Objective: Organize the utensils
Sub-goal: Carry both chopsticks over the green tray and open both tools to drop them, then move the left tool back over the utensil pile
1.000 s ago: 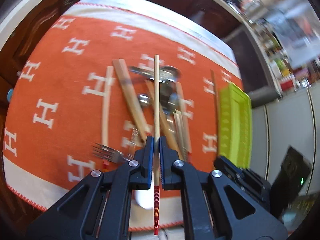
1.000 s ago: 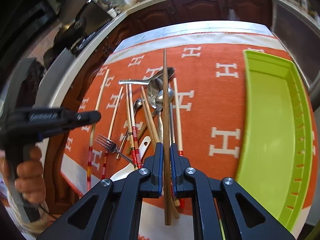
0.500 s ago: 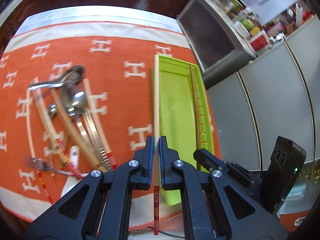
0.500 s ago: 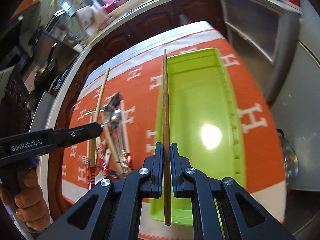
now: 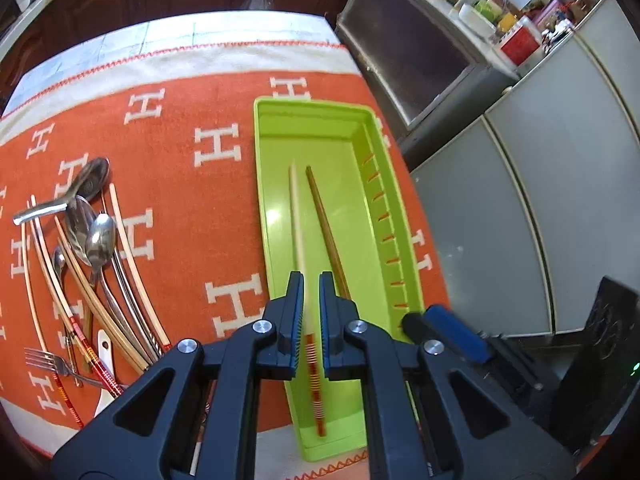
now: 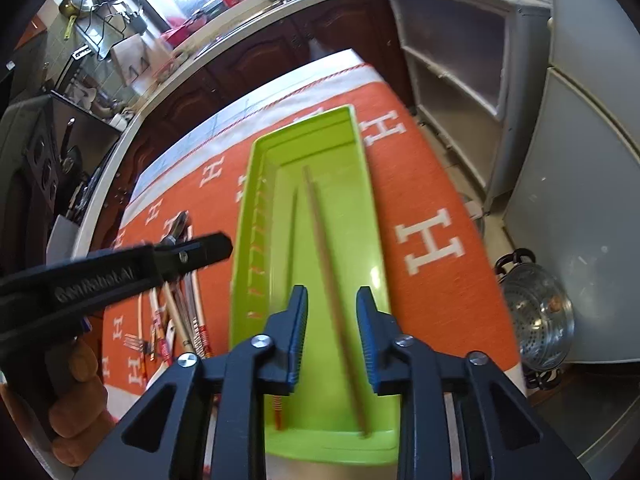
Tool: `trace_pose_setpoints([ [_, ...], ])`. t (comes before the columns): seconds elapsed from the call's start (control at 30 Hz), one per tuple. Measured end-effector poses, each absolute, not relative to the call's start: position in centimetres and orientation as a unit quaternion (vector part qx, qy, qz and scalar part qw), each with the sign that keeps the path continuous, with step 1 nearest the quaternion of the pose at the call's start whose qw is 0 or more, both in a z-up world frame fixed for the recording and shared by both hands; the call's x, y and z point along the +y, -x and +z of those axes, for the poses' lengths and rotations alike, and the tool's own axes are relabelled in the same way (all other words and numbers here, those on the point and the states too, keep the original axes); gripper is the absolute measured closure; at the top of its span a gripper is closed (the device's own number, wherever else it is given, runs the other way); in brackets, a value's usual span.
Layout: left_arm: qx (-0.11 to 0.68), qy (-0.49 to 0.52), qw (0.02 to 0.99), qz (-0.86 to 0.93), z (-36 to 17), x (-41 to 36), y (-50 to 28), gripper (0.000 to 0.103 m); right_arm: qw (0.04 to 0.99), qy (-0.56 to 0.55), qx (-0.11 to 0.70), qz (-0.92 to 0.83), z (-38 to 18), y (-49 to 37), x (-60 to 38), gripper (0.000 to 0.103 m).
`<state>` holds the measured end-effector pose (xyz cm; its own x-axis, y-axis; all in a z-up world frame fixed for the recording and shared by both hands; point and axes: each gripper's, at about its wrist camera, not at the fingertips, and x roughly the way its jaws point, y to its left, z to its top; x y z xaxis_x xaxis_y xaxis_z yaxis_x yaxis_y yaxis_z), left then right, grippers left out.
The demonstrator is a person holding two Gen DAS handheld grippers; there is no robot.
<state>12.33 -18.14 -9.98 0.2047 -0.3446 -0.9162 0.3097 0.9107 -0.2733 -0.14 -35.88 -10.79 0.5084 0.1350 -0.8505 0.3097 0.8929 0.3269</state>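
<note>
A lime green tray (image 5: 261, 208) (image 6: 242, 240) lies on the orange cloth (image 5: 180, 208). Two chopsticks lie in it side by side. The pale chopstick (image 5: 298, 232) with the red-striped end (image 6: 278, 412) shows, blurred, through the narrow slit of my left gripper (image 5: 311, 300), free of the pads. In the right wrist view the left gripper (image 6: 216, 246) hovers at the tray's left rim with nothing in its tip. My right gripper (image 6: 332, 304) is opening its jaws. The brown chopstick (image 6: 332, 280) (image 5: 324, 224) rests below them, untouched.
A pile of spoons, chopsticks and a fork (image 5: 96, 264) (image 6: 180, 304) lies on the cloth left of the tray. A hand (image 6: 76, 400) holds the left gripper. A metal steamer pot (image 6: 536, 312) stands on the floor at the right, beside grey cabinets (image 5: 520, 200).
Both grippers swung from above the utensil pile to above the green tray. Each let go of its chopstick, and both chopsticks now lie in the tray. The right jaws have spread.
</note>
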Motion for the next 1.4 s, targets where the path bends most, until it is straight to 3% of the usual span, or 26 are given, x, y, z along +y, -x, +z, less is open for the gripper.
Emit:
trace_pose_setpoints([
  [0.37,0.594,-0.014,0.784,-0.181,-10.5,-14.3,-10.8,0.099,0.830,-0.214,0.511,-0.072,-13.6,-1.2,-36.5,0.077],
  [0.67,0.571,-0.024,0.813,-0.111,-9.3,-7.0,-9.2,0.099,0.832,-0.188,0.518,-0.066,-14.1,-2.6,-33.9,0.077],
  [1.0,0.559,-0.015,0.828,-0.037,-8.6,0.3,-8.0,0.099,0.829,-0.181,0.525,-0.065,-14.1,-3.8,-31.2,0.077],
  [1.4,0.553,-0.002,0.833,-0.023,-9.0,3.1,-6.9,0.099,0.844,-0.180,0.497,-0.088,-11.3,-2.5,-31.3,0.077],
])
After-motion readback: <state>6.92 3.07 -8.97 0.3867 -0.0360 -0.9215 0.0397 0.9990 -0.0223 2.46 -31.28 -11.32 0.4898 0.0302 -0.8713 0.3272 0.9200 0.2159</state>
